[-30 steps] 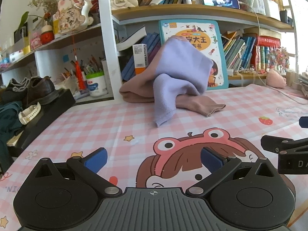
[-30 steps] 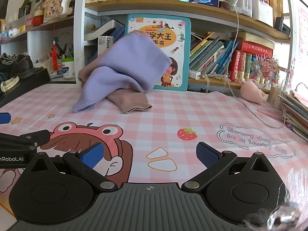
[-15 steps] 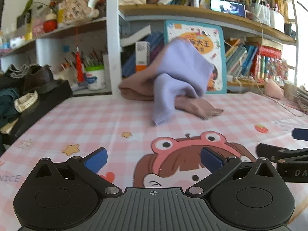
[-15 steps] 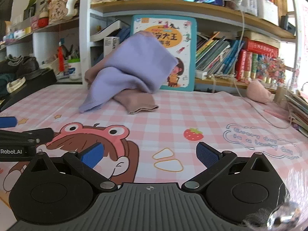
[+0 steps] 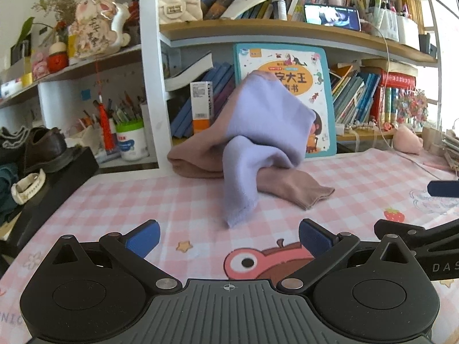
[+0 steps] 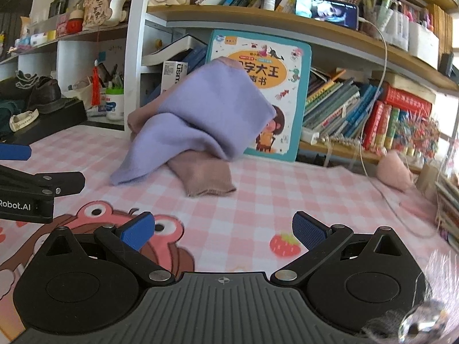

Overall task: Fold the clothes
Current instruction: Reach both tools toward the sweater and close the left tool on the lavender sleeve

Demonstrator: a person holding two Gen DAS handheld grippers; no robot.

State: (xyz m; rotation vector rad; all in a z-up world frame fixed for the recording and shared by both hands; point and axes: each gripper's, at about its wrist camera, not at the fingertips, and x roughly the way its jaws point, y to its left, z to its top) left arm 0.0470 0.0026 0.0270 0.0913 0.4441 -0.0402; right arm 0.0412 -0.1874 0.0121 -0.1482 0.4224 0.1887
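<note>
lavender garment (image 5: 266, 132) lies draped in a soft fleecy heap over a dusty-pink garment (image 5: 289, 186) at the tabletop's (image 5: 172, 200) far edge; the left gripper (image 5: 228, 239) hovers low, level, released. right view: the heap (peaked) (image 6: 206, 114) sits ahead-left; right gripper (image 6: 223, 229) level, spread, empty.

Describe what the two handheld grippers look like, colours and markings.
Both are matte black with a ribbed grey centre plate, round hubs and silver pivot screws. The left gripper and right gripper each carry blue-padded fingers. White lettering marks the left's side.
</note>
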